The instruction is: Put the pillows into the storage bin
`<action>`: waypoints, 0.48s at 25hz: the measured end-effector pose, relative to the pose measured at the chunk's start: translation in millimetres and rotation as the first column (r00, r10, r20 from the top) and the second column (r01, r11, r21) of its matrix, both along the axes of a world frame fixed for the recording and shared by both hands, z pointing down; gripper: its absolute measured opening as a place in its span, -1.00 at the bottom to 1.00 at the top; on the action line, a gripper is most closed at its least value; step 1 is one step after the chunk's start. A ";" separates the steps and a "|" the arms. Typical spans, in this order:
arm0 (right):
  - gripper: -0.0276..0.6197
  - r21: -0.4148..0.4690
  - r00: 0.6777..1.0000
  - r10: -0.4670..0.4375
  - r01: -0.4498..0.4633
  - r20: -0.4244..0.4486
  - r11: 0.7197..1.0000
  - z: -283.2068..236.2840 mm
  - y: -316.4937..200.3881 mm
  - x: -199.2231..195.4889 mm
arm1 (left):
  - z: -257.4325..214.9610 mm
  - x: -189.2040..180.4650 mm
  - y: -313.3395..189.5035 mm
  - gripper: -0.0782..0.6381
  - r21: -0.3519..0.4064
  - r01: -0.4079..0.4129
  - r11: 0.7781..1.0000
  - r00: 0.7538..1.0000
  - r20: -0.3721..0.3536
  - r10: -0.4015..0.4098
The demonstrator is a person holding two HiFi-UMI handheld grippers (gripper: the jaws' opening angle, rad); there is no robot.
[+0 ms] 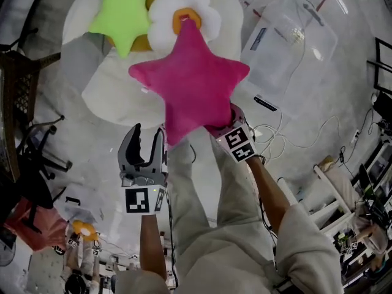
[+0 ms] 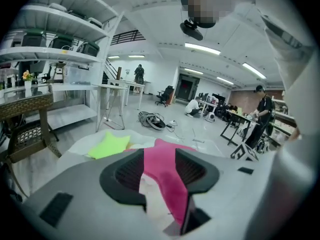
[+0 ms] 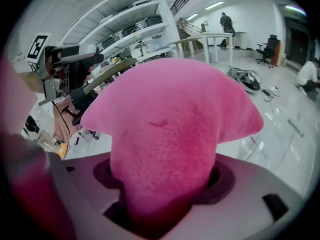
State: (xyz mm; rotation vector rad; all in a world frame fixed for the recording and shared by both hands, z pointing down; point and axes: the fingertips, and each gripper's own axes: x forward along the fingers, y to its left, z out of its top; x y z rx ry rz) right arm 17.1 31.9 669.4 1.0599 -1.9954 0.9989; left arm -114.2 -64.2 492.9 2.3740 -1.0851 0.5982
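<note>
A pink star pillow (image 1: 190, 81) hangs in the air, and my right gripper (image 1: 228, 120) is shut on its lower right arm. In the right gripper view the pink star pillow (image 3: 165, 129) fills the space between the jaws of the right gripper (image 3: 162, 186). My left gripper (image 1: 149, 138) is open beside the pillow's bottom point, holding nothing. In the left gripper view the left gripper (image 2: 160, 171) shows the pink pillow (image 2: 165, 166) beyond its jaws. A green star pillow (image 1: 122, 11) and a white flower pillow (image 1: 184, 18) lie on a white round cushion (image 1: 104, 84). The clear storage bin (image 1: 294, 41) stands at the upper right.
A yellow pillow (image 1: 142, 43) peeks out under the green one. A wicker chair (image 1: 18, 97) stands at the left edge. Cables (image 1: 288, 141) trail over the floor right of my legs, and a white rack (image 1: 331, 195) stands at the lower right. People work at far tables (image 2: 262, 114).
</note>
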 end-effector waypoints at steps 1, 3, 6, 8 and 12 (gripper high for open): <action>0.14 0.002 0.999 0.051 -0.051 -0.013 0.999 -1.9 2.2 22.7 | 1.1 14.3 0.2 -0.24 -0.001 -0.022 1.000 1.000 -0.002 0.022; 0.14 0.005 0.986 0.160 -0.160 -0.038 0.987 -3.2 7.5 68.5 | 5.4 43.5 1.5 -0.24 -0.008 -0.072 0.997 0.997 -0.003 0.072; 0.15 -0.006 0.948 0.311 -0.312 -0.064 0.950 -0.7 20.1 135.9 | 10.7 87.7 5.2 -0.24 -0.022 -0.142 0.990 0.990 -0.004 0.142; 0.15 -0.008 0.914 0.398 -0.400 -0.080 0.917 4.5 30.0 182.8 | 12.3 117.1 9.7 -0.24 -0.032 -0.181 0.983 0.984 -0.006 0.180; 0.16 -0.010 0.824 0.558 -0.561 -0.100 0.828 25.5 48.7 268.6 | 15.6 168.7 19.6 -0.24 -0.042 -0.243 0.969 0.970 -0.005 0.243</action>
